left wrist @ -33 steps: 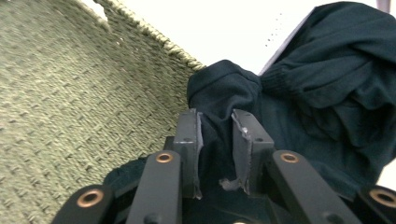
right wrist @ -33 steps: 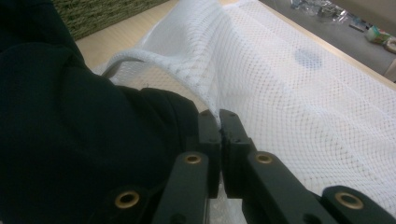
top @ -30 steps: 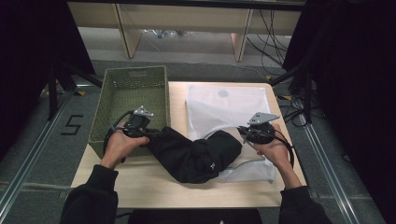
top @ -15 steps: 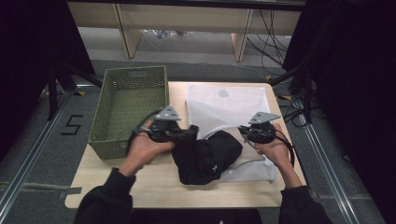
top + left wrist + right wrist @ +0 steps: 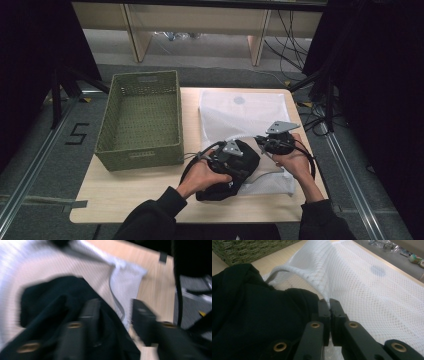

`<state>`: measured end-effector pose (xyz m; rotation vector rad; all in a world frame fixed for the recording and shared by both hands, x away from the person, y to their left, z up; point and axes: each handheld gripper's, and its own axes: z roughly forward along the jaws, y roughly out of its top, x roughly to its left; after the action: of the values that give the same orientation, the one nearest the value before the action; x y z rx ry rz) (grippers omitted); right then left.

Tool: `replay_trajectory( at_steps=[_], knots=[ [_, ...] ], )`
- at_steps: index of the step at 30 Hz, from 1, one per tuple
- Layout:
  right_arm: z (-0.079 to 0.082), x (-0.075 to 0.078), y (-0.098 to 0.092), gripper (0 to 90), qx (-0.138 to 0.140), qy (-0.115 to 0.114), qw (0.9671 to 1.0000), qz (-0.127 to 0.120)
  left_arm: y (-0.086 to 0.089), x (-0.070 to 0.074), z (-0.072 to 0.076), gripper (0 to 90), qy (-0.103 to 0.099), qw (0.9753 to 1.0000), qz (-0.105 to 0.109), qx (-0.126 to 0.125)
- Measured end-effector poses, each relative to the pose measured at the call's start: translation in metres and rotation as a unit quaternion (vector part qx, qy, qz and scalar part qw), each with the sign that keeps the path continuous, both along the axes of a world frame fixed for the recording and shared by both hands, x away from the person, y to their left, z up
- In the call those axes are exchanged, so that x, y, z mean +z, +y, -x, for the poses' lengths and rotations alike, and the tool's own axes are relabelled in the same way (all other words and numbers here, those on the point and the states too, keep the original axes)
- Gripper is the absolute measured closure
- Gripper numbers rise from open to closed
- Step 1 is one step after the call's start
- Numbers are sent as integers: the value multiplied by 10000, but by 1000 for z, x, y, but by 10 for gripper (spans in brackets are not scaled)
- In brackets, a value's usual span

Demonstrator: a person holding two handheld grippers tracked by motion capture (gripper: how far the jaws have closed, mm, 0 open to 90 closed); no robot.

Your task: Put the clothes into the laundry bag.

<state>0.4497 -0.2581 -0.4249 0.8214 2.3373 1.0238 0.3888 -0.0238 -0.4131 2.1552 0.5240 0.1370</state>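
My left tongs (image 5: 112,322), now spread, have pushed the garment (image 5: 225,175) right toward the bag (image 5: 372,277), whose rim my right tongs (image 5: 329,303) pinch.

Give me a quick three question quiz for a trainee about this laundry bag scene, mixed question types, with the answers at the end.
1. True or false: the right gripper is shut on the edge of the white mesh bag.
2. Which does the left gripper have one jaw pressed into?
A. the green basket
B. the black garment
C. a cable on the floor
3. Fill in: in the high view, the basket sits to the ___ of the mesh bag.

Key
1. True; its jaws pinch the rim of the bag's opening.
2. B; the jaws stand apart, one on the garment.
3. Left.
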Motion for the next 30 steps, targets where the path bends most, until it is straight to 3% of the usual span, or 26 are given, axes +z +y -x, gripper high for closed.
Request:
replay_trajectory(
  at_steps=[2, 3, 5, 7, 8, 9, 11, 13, 14, 15, 17, 18, 19, 20, 21, 23, 24, 26, 27, 29, 30],
  knots=[
    [0, 0, 1, 894, -16, 39, 10000, -33, 19, 14, 4, 342, -213, 9991, 118, 337],
    [0, 0, 1, 894, -28, 44, 10000, -29, 32, 19, 4, 296, -257, 9984, -25, 494],
    [1, 0, 2, 894, -3, 32, 10000, -3, 45, 16, 2, 225, -43, 9970, -169, 759],
    [1, 0, 3, 894, -66, 49, 10000, -24, 53, -1, -5, 173, 51, 9954, -323, 905],
    [1, 0, 3, 894, -47, 60, 10000, -13, 53, -13, -8, 156, 221, 9940, -384, 1003],
    [0, 0, 4, 894, 23, 91, 10000, -1, 51, -25, -12, 156, 322, 9941, -522, 892],
    [1, 0, 5, 893, 43, 91, 9999, 3, 46, -50, -25, 154, 509, 9956, -582, 539],
    [1, 0, 6, 893, 42, -10, 10000, 14, 41, -63, -35, 114, 683, 9946, -520, 589],
    [2, 1, 7, 894, 38, 6, 10000, 2, 39, -66, -37, 148, 690, 9950, -470, 557],
    [2, 0, 8, 894, 41, 75, 10000, 0, 37, -65, -38, 275, 674, 9964, -332, 394],
    [2, -1, 9, 894, 69, 19, 10000, 49, 33, -59, -36, 549, 513, 9973, -304, 436],
    [2, -2, 10, 894, 84, 26, 9999, 52, 31, -55, -36, 637, 450, 9976, -377, 362],
    [2, -2, 11, 894, 89, 48, 9999, 43, 26, -50, -33, 707, 468, 9976, -236, 452],
    [4, -2, 13, 894, 94, 147, 9998, -1, 25, -47, -33, 751, 427, 9978, -290, 428],
    [4, -1, 14, 894, 152, 8, 9999, 50, 19, -41, -31, 763, 375, 9979, -272, 450],
    [6, 3, 17, 894, 267, 18, 9996, -24, 11, -30, -29, 772, 306, 9982, -102, 504],
    [8, 6, 18, 894, 205, -18, 9998, -55, 9, -25, -31, 773, 278, 9985, -92, 467],
    [10, 13, 19, 894, 211, -125, 9996, -117, 1, -16, -38, 773, 251, 9977, 33, 632],
    [12, 16, 19, 894, 237, -100, 9995, -169, -2, -14, -43, 773, 224, 9975, 47, 665],
    [13, 22, 17, 894, 211, -168, 9993, -254, -7, -18, -53, 770, 376, 9951, 269, 871],
    [14, 23, 16, 894, 208, -224, 9992, -249, -9, -23, -59, 765, 439, 9939, 265, 977]
  ],
)
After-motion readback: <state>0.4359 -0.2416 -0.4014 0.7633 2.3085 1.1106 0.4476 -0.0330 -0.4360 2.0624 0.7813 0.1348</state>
